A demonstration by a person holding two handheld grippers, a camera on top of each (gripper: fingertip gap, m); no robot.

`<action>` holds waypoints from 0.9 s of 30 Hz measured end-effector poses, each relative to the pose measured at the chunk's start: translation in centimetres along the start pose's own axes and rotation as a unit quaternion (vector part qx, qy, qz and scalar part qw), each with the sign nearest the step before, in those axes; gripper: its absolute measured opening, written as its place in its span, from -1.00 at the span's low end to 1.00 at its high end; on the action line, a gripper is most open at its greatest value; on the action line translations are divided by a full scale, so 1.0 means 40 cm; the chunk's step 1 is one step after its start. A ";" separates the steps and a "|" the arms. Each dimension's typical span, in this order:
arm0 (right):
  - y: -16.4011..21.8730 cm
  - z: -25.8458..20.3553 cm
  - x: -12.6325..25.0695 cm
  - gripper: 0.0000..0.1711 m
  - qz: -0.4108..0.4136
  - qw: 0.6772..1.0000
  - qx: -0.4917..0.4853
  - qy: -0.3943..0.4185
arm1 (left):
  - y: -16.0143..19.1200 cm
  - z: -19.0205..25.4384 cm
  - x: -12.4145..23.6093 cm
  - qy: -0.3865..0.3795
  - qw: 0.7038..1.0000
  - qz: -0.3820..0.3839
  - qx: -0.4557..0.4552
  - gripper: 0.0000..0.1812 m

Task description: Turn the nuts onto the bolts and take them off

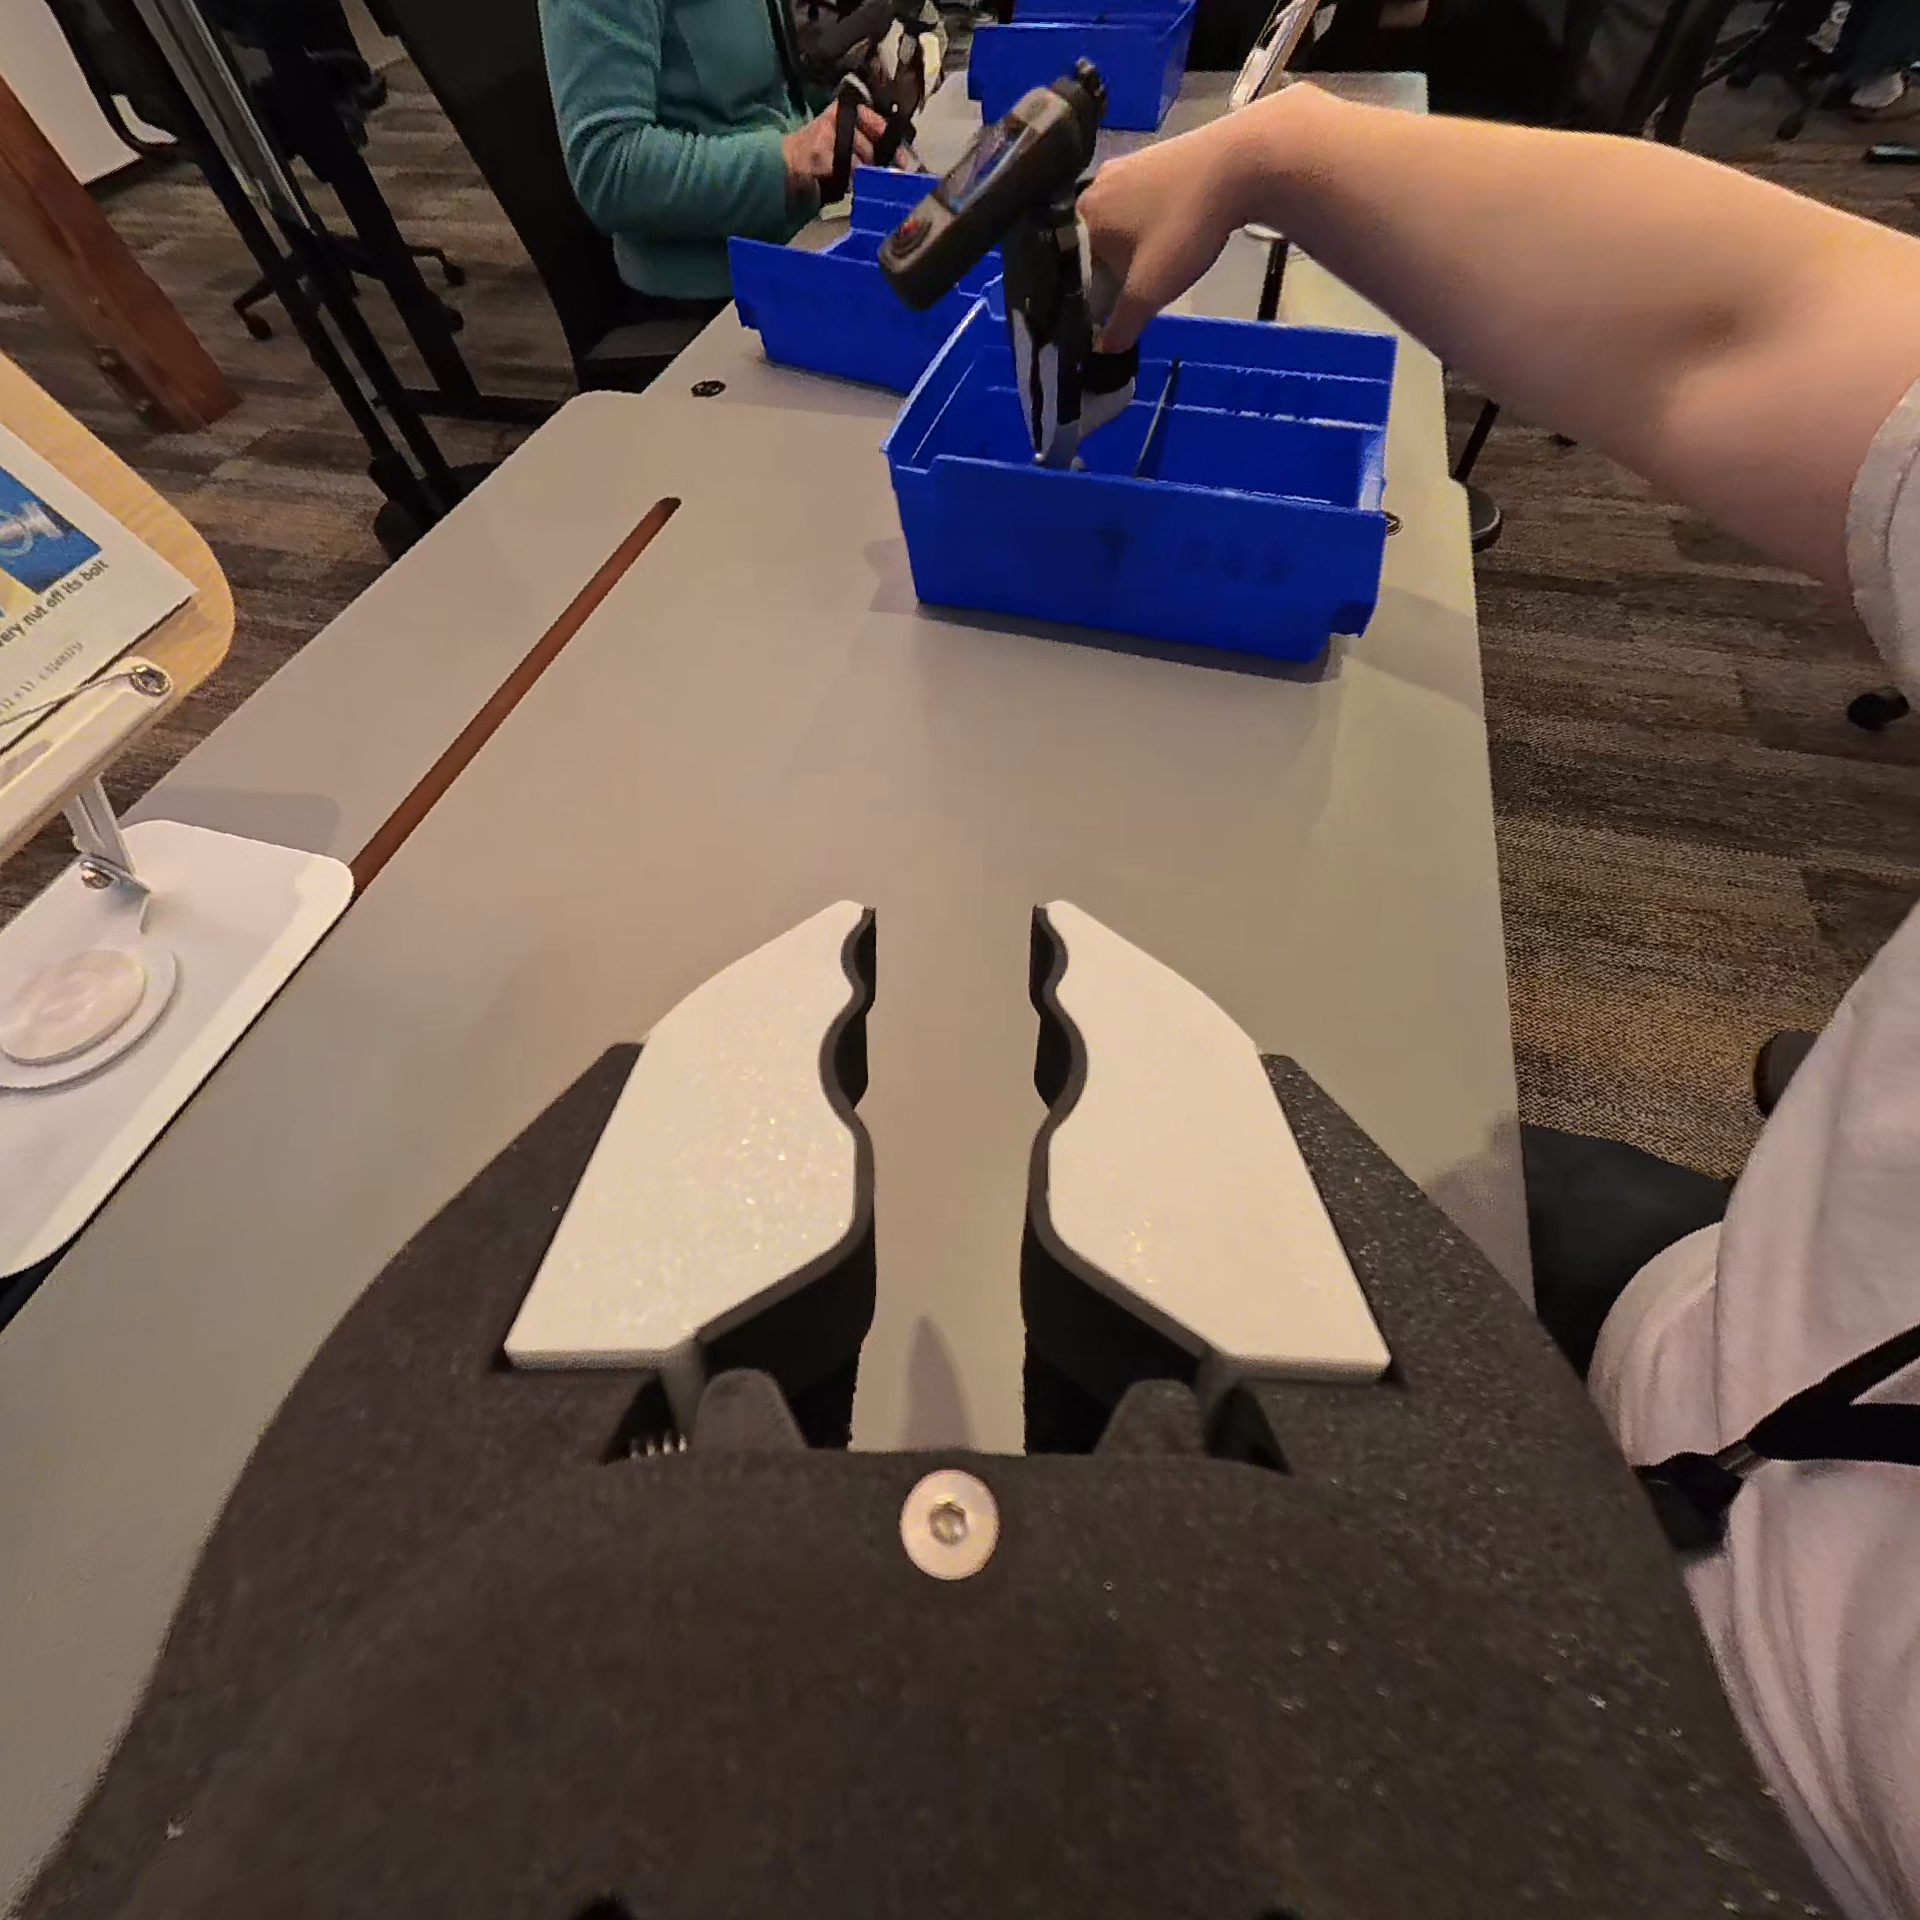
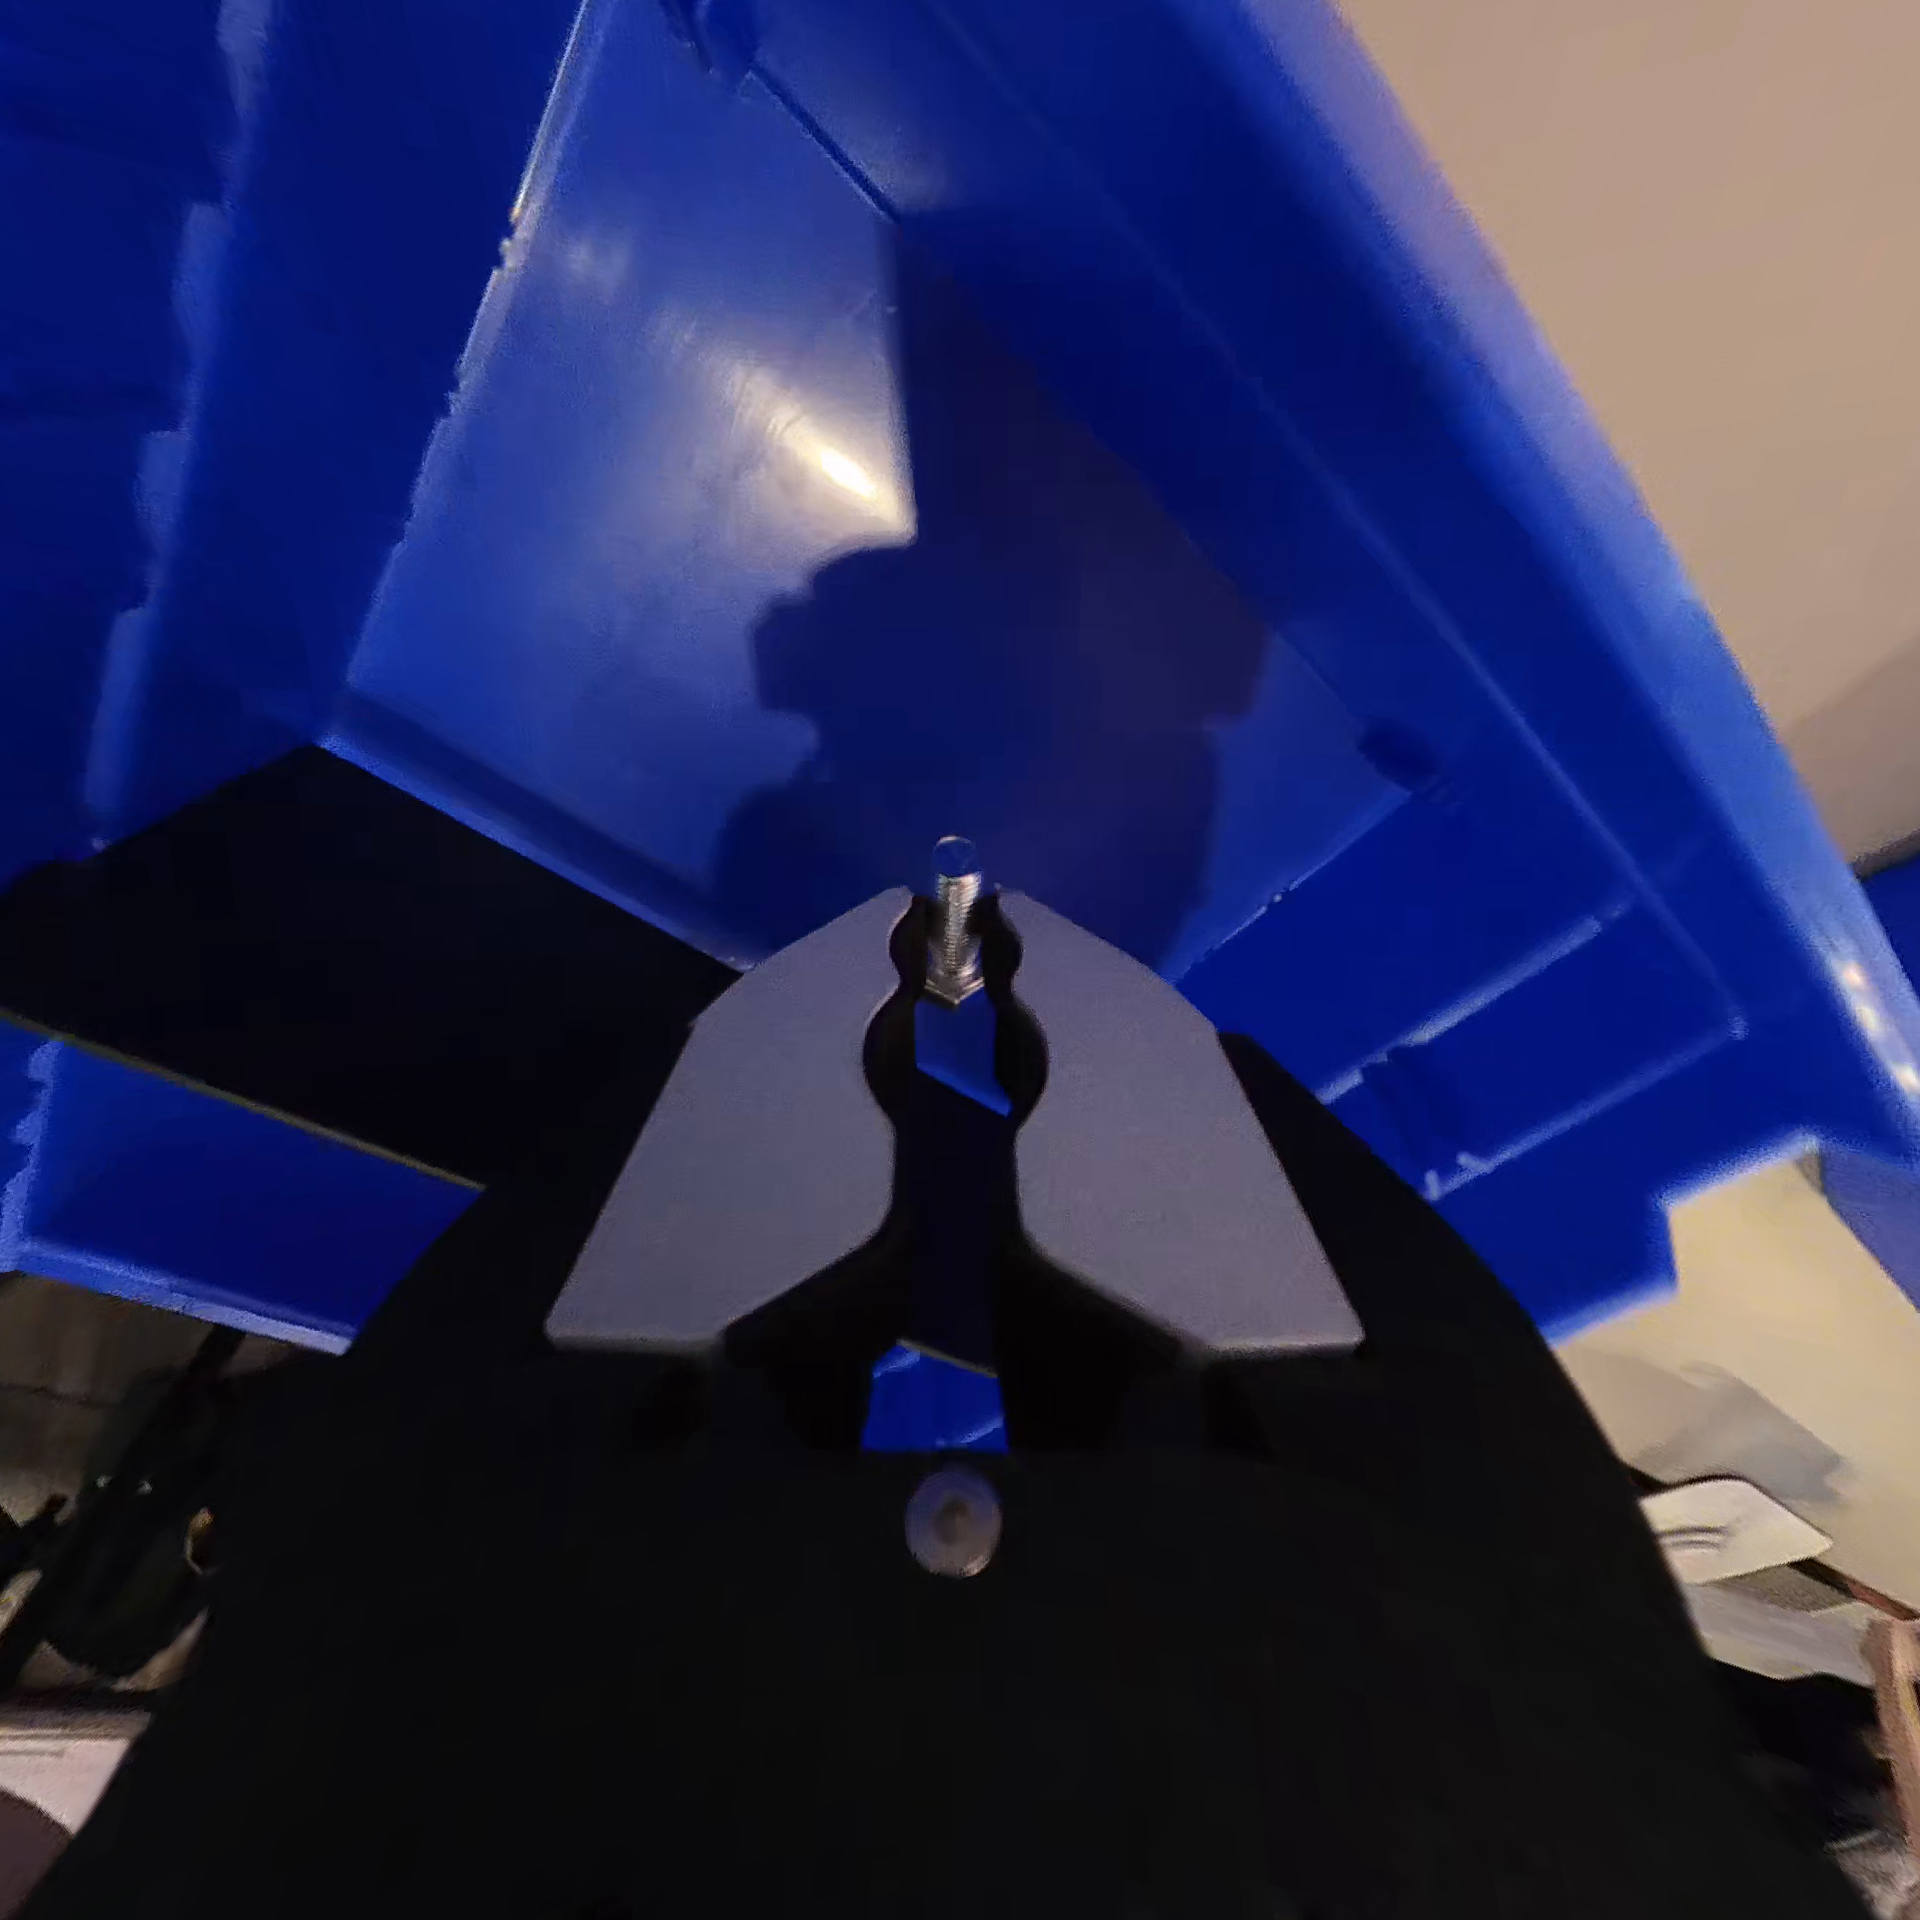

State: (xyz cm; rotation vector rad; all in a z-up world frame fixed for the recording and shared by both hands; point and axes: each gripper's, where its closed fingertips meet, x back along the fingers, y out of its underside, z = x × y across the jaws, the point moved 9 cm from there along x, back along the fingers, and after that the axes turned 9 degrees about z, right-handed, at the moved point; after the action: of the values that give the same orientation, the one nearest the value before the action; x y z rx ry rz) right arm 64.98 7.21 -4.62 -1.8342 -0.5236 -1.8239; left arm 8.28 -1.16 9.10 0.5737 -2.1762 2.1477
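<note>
- Your blue bin [image 1: 1132, 561] sits on the grey table [image 1: 727, 790], far and right of centre. Dividers split it into compartments.
- From the left wrist view, the bin's contents are hidden by its near wall. From the right wrist view, the compartment floor [image 2: 644, 582] under the tool is bare blue plastic, with the gripper's shadow on it.
- Two more blue bins [image 1: 831, 301] stand farther along the table. Their contents cannot be made out.
- Your right gripper [image 2: 954, 935] is inside your bin, in its left compartment, tips pointing down. Its fingers are pinched onto a bolt [image 2: 951, 930].
- The bolt lies along the fingers, threaded end sticking out past the tips. A nut [image 2: 948, 987] sits on it, back between the pads. That is the only hardware visible.
- Your right hand [image 1: 1153, 223] grips the tool from above, forearm stretched out over the table from the right, wrist bent down.
- Your left gripper [image 1: 953, 925] hovers low over the near part of the table, well apart from the bin. Its fingers are spread with clear table showing between them, holding nothing.
- A white stand [image 1: 135, 997] sits at the near left.
- Another person in a teal sleeve [image 1: 665, 125] works at the far bins.
</note>
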 end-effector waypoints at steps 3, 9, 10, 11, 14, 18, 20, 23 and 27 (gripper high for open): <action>-0.004 0.004 -0.022 -0.89 -0.022 0.999 0.028 0.002 | 0.005 -0.012 -0.004 -0.004 1.000 -0.001 0.010 -0.70; -0.001 0.003 -0.056 -0.88 -0.028 0.998 0.055 -0.009 | 0.011 -0.027 -0.006 -0.010 1.000 -0.001 0.019 -0.70; 0.000 0.004 -0.059 -0.88 -0.023 0.998 0.056 -0.011 | 0.012 -0.029 -0.006 -0.011 1.000 -0.001 0.020 -0.70; 0.001 0.005 -0.060 -0.88 -0.015 0.998 0.056 -0.012 | 0.012 -0.030 -0.006 -0.010 1.000 -0.001 0.022 -0.70; 0.007 0.007 -0.034 -0.83 0.016 0.999 0.051 0.000 | 0.010 -0.028 -0.002 -0.008 1.000 0.003 0.024 -0.70; 0.023 -0.026 0.090 -0.84 0.109 0.993 0.041 0.031 | -0.010 -0.015 0.024 -0.007 1.000 0.026 0.015 -0.70; 0.028 -0.067 0.181 -0.86 0.193 0.979 0.048 0.054 | -0.024 -0.006 0.045 -0.009 0.999 0.045 0.006 -0.70; 0.024 -0.155 0.322 -0.84 0.359 0.925 0.074 0.097 | -0.045 0.001 0.083 -0.024 0.997 0.072 -0.007 -0.70; -0.015 -0.306 0.436 -0.57 0.582 0.806 0.074 0.085 | -0.051 -0.008 0.161 -0.115 0.990 0.076 -0.009 -0.69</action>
State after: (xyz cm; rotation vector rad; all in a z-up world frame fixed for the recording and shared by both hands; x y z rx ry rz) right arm 55.27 -0.86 12.58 -1.3118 0.4727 -0.9923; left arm 2.77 -2.34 12.84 0.7091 -2.4262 2.2336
